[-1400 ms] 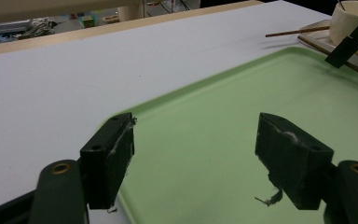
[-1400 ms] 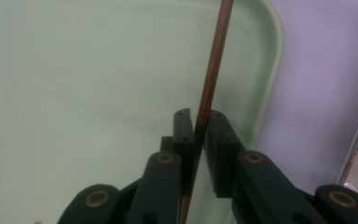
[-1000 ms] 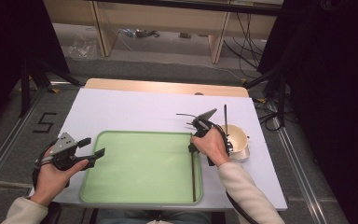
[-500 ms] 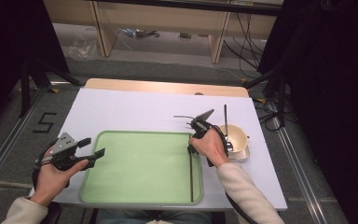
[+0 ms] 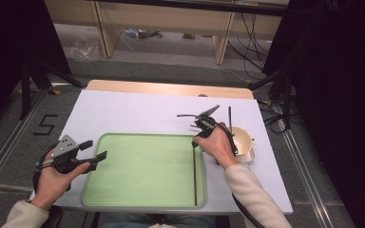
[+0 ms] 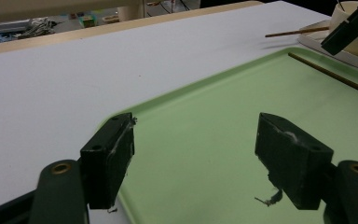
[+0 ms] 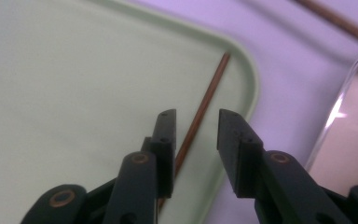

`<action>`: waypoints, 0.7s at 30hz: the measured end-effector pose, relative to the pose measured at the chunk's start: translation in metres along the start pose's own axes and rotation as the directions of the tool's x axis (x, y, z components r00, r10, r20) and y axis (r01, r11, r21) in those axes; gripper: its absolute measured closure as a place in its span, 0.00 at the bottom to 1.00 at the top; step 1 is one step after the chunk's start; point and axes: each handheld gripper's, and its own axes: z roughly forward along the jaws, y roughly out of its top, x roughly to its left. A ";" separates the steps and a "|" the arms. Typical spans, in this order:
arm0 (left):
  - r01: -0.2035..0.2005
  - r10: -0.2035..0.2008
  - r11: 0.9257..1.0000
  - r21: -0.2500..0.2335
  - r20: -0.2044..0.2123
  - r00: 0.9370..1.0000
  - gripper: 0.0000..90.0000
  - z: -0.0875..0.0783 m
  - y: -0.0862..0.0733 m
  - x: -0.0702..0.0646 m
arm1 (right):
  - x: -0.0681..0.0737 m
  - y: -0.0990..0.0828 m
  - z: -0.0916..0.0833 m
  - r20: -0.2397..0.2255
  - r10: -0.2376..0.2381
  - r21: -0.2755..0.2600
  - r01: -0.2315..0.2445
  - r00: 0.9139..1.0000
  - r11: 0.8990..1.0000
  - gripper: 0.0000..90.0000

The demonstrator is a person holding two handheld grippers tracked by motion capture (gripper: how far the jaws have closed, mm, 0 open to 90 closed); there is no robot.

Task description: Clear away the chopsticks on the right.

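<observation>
We note a white table top (image 5: 138,111) with a bare wooden strip (image 5: 171,88) along its far edge. At the right side stands a cream cup (image 5: 241,137) on a pale saucer (image 5: 247,154). On the grey floor to the left, black tape forms a mark like a 5 (image 5: 43,124). Beyond the table stands a wooden shelf unit (image 5: 171,19) with cables (image 5: 252,33) trailing beneath it and a crumpled clear bag (image 5: 83,47) lying to its left.

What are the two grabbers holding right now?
Nothing. The right gripper has just been opening, leaving the chopstick lying on the green tray. The left gripper is open.
</observation>
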 end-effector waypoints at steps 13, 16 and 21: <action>-0.003 0.003 1.000 0.002 0.001 1.000 0.31 0.000 0.000 0.000 | -0.006 0.008 -0.022 0.070 -0.232 -0.142 0.240 0.970 0.960 0.65; -0.004 0.004 1.000 0.001 0.001 1.000 0.31 0.000 0.000 0.000 | -0.008 0.012 -0.024 0.102 -0.298 -0.143 0.310 0.949 0.940 0.65; -0.002 0.002 1.000 0.002 0.000 1.000 0.31 0.000 0.000 0.000 | -0.009 0.021 -0.027 0.145 -0.352 -0.133 0.371 0.925 0.919 0.67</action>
